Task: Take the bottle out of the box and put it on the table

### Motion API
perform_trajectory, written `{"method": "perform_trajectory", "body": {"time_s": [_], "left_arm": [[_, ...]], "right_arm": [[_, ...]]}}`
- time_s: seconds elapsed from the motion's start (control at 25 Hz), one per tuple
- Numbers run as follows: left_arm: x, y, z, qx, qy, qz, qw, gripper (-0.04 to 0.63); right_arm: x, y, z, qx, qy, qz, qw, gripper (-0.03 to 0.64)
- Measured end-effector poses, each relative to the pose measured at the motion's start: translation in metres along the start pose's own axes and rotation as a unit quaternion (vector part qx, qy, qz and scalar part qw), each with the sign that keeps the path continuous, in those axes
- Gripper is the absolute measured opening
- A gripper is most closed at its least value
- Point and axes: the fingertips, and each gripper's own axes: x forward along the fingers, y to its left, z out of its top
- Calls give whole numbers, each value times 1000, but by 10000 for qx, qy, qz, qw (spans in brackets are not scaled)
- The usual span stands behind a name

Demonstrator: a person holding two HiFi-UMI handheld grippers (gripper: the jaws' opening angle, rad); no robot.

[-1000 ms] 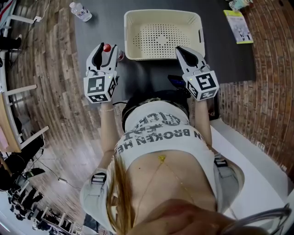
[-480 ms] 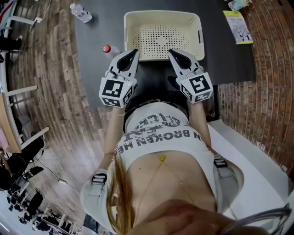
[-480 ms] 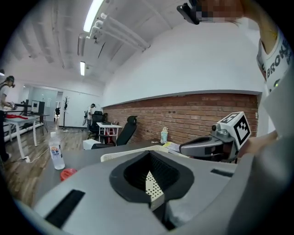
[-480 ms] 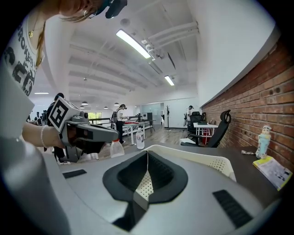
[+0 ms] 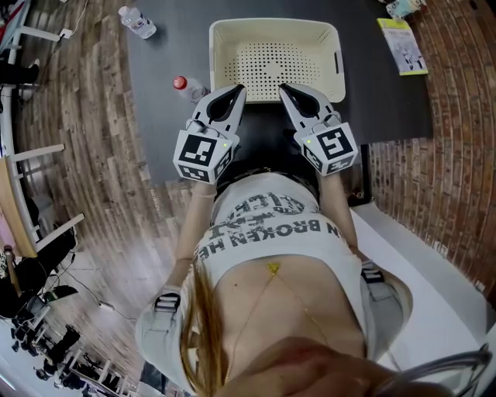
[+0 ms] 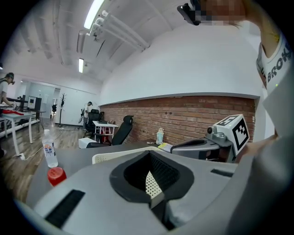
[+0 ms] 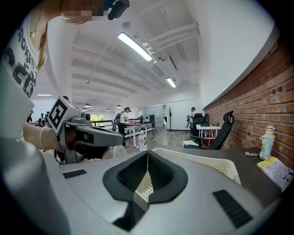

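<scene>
A clear bottle with a red cap (image 5: pixel 186 86) stands on the dark table (image 5: pixel 387 101), just left of the cream perforated box (image 5: pixel 273 31). The box looks empty. My left gripper (image 5: pixel 237 92) hovers at the box's near rim, to the right of the bottle and apart from it, shut on nothing. My right gripper (image 5: pixel 284 90) is beside it at the same rim, also shut and empty. In the left gripper view the red cap (image 6: pixel 56 176) sits low left and the right gripper (image 6: pixel 202 148) is on the right. The left gripper (image 7: pixel 87 133) shows in the right gripper view.
A second clear bottle (image 5: pixel 137 21) stands at the table's far left corner. A yellow-green leaflet (image 5: pixel 403 43) lies at the far right, with a small figure-like bottle (image 7: pixel 266 140) near it. The table's left edge borders wood floor; office chairs and desks stand beyond.
My left gripper was open round the red-capped bottle; it has drawn off to the right to the box's front and shut. The bottle stays standing. The right gripper shifted slightly left.
</scene>
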Motion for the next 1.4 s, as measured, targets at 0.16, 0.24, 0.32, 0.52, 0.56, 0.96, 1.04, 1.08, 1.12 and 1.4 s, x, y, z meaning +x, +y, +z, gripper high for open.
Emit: {"method": "perform_trajectory", "body": {"time_s": [0.16, 0.24, 0.32, 0.52, 0.56, 0.96, 1.04, 1.08, 1.12, 1.4], "left_arm": [[2, -2, -3, -33, 27, 34, 10000, 6], [3, -4, -1, -31, 10, 38, 10000, 6], [2, -8, 2, -13, -34, 30, 10000, 6], [1, -16, 14, 71, -161, 4, 9998, 6], [1, -17, 17, 90, -193, -2, 9998, 6], [-10, -28, 60, 356, -704, 4, 9969, 6], [-11, -29, 64, 344, -767, 11, 9965, 6], [-12, -29, 64, 338, -779, 11, 9964, 6], [-12, -30, 65, 329, -783, 6, 9964, 6], [-14, -29, 65, 280, -765, -27, 9967, 6]], "right_arm": [[2, 7, 4, -4, -90, 94, 9999, 9], [2, 10, 8, -26, -152, 130, 9998, 9], [1, 12, 14, -25, -252, 155, 9996, 9], [-1, 19, 36, 168, -730, 325, 9967, 9], [-2, 20, 41, 160, -809, 327, 9961, 9], [-12, 31, 76, -271, -1226, 273, 9917, 8], [-13, 32, 80, -307, -1257, 282, 9912, 9], [-13, 33, 81, -312, -1264, 289, 9911, 9], [-13, 34, 81, -311, -1264, 294, 9911, 8], [-13, 32, 79, -287, -1204, 278, 9919, 8]]}}
